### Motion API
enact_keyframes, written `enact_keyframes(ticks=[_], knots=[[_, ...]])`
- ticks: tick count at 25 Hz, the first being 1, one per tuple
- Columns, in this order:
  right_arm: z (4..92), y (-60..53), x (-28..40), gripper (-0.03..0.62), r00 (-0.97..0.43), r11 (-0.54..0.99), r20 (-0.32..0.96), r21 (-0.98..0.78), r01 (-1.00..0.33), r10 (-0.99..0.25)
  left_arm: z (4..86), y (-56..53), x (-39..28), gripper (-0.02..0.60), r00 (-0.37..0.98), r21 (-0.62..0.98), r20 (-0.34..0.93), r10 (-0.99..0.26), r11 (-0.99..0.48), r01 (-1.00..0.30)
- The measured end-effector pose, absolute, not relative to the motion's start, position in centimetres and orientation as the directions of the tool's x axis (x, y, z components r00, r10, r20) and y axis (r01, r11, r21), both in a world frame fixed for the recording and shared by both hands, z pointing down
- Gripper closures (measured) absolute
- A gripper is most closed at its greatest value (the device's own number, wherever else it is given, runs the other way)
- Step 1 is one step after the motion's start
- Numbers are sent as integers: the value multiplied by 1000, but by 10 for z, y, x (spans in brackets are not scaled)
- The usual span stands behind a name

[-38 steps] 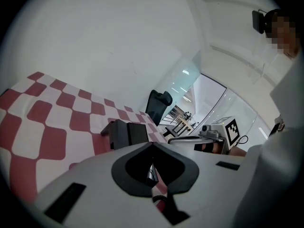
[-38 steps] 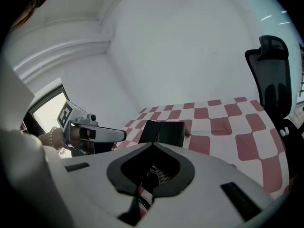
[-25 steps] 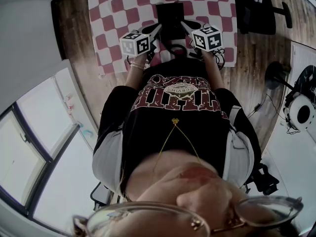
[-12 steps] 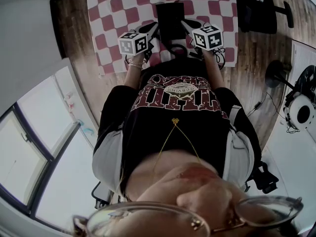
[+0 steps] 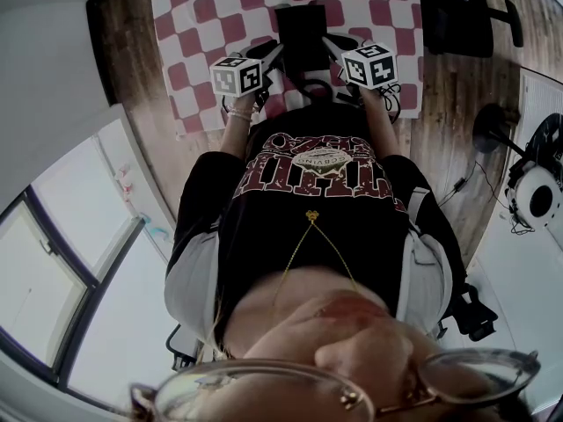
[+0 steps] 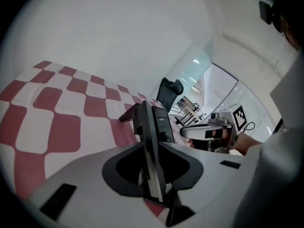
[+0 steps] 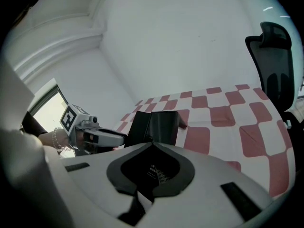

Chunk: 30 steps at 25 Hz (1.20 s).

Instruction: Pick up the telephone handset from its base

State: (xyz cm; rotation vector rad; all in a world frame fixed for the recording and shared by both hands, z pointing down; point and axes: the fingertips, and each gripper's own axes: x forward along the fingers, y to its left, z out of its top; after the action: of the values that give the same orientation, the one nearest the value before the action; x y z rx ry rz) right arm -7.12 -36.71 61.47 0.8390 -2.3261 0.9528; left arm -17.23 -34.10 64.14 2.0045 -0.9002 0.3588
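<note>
A black telephone (image 5: pixel 301 25) with its handset on the base stands on the red-and-white checked cloth (image 5: pixel 202 25). My left gripper (image 5: pixel 278 49) sits at the phone's left side. In the left gripper view, its fingertips (image 6: pixel 144 109) overlap the phone (image 6: pixel 165 125). The jaws have just been opening and stand a narrow slit apart with nothing between them. My right gripper (image 5: pixel 327 42) is at the phone's right side, and its fingers look closed together. In the right gripper view, the phone (image 7: pixel 161 125) lies just ahead and the left gripper (image 7: pixel 111 137) is beyond it.
The cloth covers a wooden table (image 5: pixel 132 77). A black office chair (image 5: pixel 457 16) stands at the table's right. A coiled cord (image 5: pixel 317 86) lies near the person's body. A white wall (image 6: pixel 118 37) rises behind the table.
The left gripper's marker cube has shifted slightly left in the head view. The right gripper and the phone have stayed where they were.
</note>
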Motion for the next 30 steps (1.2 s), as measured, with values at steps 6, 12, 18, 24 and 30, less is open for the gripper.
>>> enact_keyframes(ticks=[6,12,18,24,30], knots=[[617,-367,-68,576,-687,556,635,-449,-700,-353,647,-344,-165,434,702,609,563,-435,-356,-709],[619,-367,-64,576,-683,541,636,-455,-707,-358,655,-345,-155,428,725,631,564,-395,-360,-687],[622,-366,-63,576,-682,530,636,-462,-711,-361,658,-348,-149,427,734,639,560,-383,-364,-678],[623,-366,-61,576,-682,523,637,-467,-713,-359,661,-350,-143,428,741,643,565,-363,-368,-671],[623,-367,-59,576,-681,516,636,-472,-715,-363,665,-352,-142,430,720,623,588,-370,-360,-694]])
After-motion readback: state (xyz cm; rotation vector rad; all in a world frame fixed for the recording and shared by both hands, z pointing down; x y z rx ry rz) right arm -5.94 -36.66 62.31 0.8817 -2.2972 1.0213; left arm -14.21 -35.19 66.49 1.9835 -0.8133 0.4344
